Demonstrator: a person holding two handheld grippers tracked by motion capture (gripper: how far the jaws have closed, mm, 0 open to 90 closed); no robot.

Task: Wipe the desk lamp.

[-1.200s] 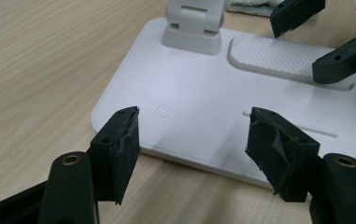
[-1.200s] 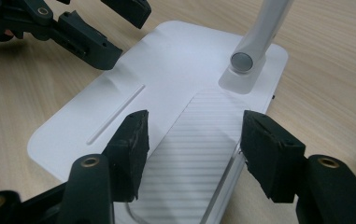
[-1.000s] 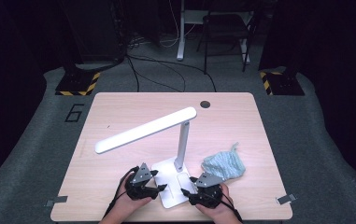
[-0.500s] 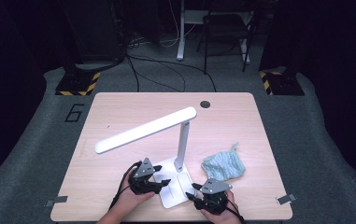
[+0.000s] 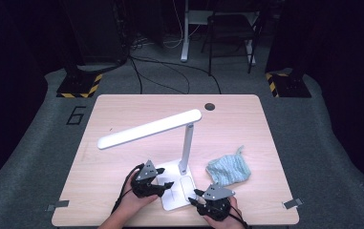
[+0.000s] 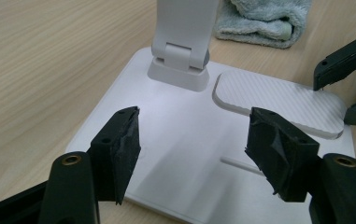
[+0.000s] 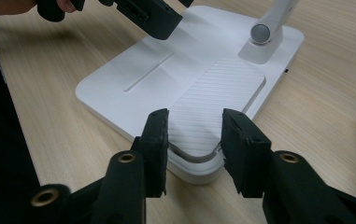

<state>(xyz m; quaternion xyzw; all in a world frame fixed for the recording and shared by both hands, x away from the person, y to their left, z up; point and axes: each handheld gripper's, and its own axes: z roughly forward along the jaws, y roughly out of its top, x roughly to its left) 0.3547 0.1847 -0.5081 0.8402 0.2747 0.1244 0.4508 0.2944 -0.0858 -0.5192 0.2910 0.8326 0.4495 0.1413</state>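
Right gripper (image 7: 194, 151) has drawn back, fingers just narrowing (nothing gripped) before the lamp base (image 7: 133, 88); left gripper (image 6: 194, 154) gapes above it.

Smooth matt white plastic lamp base (image 6: 175, 135), ribbed pad (image 7: 213, 100), fluffy cloth (image 5: 228, 171), wood-grain table (image 5: 122, 112)

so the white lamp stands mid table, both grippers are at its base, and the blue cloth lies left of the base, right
Not quite. The cloth lies right of the lamp's base, not left, as the high view shows. The rest holds: the lamp stands mid table, with the left gripper and right gripper at its base.
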